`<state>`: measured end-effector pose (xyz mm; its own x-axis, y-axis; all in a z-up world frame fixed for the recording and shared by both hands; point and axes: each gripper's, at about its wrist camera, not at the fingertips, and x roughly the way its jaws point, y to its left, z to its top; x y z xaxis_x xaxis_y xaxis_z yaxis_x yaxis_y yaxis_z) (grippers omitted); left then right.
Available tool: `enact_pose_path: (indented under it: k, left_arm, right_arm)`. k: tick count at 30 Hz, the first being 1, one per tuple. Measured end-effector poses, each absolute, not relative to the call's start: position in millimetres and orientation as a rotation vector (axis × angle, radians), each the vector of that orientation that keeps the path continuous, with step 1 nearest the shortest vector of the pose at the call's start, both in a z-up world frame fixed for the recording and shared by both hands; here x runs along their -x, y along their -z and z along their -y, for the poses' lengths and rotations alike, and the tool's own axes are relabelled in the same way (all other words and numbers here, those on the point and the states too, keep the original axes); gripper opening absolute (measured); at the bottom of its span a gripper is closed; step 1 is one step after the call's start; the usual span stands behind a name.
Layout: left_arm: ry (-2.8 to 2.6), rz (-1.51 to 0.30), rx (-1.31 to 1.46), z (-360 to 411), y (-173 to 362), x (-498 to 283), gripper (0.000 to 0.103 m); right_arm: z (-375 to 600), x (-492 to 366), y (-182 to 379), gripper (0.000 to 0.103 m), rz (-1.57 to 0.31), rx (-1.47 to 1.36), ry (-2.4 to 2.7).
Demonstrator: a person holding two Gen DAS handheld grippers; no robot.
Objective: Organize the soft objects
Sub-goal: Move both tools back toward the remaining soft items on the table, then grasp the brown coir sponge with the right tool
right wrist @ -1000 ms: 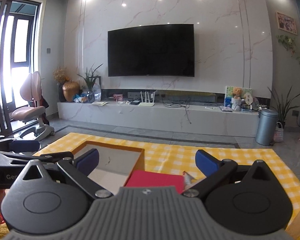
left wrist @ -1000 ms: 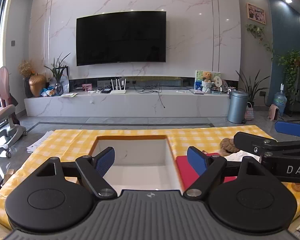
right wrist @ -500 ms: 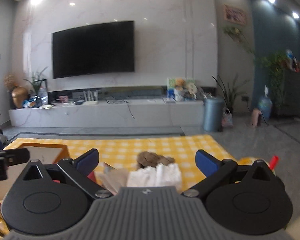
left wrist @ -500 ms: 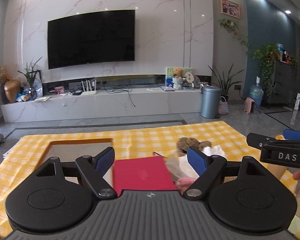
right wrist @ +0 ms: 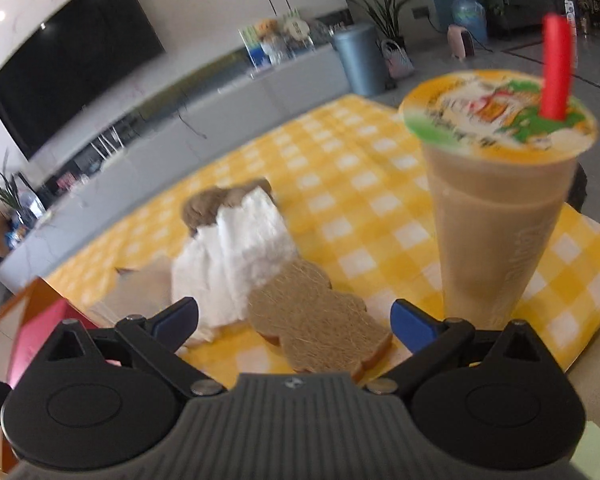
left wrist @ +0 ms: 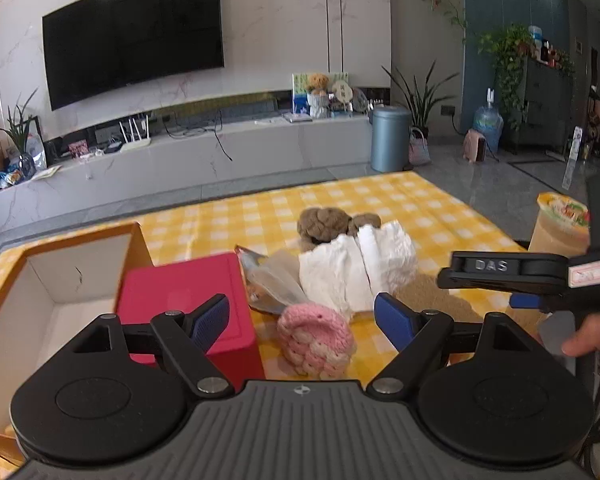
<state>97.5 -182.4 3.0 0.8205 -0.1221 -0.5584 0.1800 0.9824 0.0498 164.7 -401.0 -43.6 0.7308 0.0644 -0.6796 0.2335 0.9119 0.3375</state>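
Note:
A pink crocheted ball [left wrist: 315, 340] lies on the yellow checked cloth [left wrist: 340, 204], directly between the tips of my open left gripper [left wrist: 302, 320]. Behind it sit a white fluffy cloth [left wrist: 360, 268], a brown knitted ball [left wrist: 324, 224] and a clear crinkled wrapper [left wrist: 270, 280]. In the right wrist view a flat brown bear-shaped sponge [right wrist: 320, 320] lies between the tips of my open right gripper [right wrist: 294, 318], with the white cloth [right wrist: 236, 264] just behind. The right gripper [left wrist: 512, 276] also appears at the right of the left wrist view.
An open orange box with a white inside [left wrist: 60, 276] stands at the left, a red box [left wrist: 188, 300] against it. A tall milk-tea cup [right wrist: 496, 208] with a red straw [right wrist: 556, 68] stands close to the right gripper's right finger. The table's right edge is near.
Both grippers have swung right and tilted down, away from the orange box and towards the pile of soft things. The cup has come into the right wrist view. Both stayed open.

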Motion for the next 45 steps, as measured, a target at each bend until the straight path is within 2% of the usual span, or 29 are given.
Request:
enact_pose_path:
  k: [6,19,20,22,23,30,38,45]
  left_arm:
    - [0.155,-0.643,-0.148,195.9,16.3,-100.7,0.097]
    - [0.158,-0.655,-0.13,194.9,10.5,-96.2,0.097]
    - [0.155,-0.658,-0.128,193.8,11.3,-96.8,0.097]
    - [0.149,-0.665,-0.123,191.2,12.7,-99.1,0.097]
    - [0.146,-0.668,-0.119,190.0,13.3,-100.0,0.097]
    - [0.151,-0.686,-0.093,186.8,16.1,-104.7,0.097]
    - [0.148,-0.695,-0.099,197.5,24.5,-111.5,0.097]
    - [0.132,-0.726,-0.135,216.8,42.2,-123.2,0.096]
  right_arm:
    - [384.2,-189.6,59.8,0.1,-0.831,-0.271,0.11]
    - [373.0,-224.9,106.4,0.1,-1.009,0.034,0.212]
    - [373.0,-225.6,107.9,0.099,-1.016,0.034,0.199]
    - [373.9,-226.6,110.5,0.087,-1.032,0.028,0.184]
    - [373.9,-226.6,111.1,0.085,-1.04,0.022,0.182]
    - [377.6,-220.9,107.0,0.08,-1.021,-0.064,0.142]
    - [378.9,-198.7,70.5,0.08,-0.873,-0.119,0.131]
    - [390.1,-186.9,60.4,0.08,-0.832,-0.164,0.182]
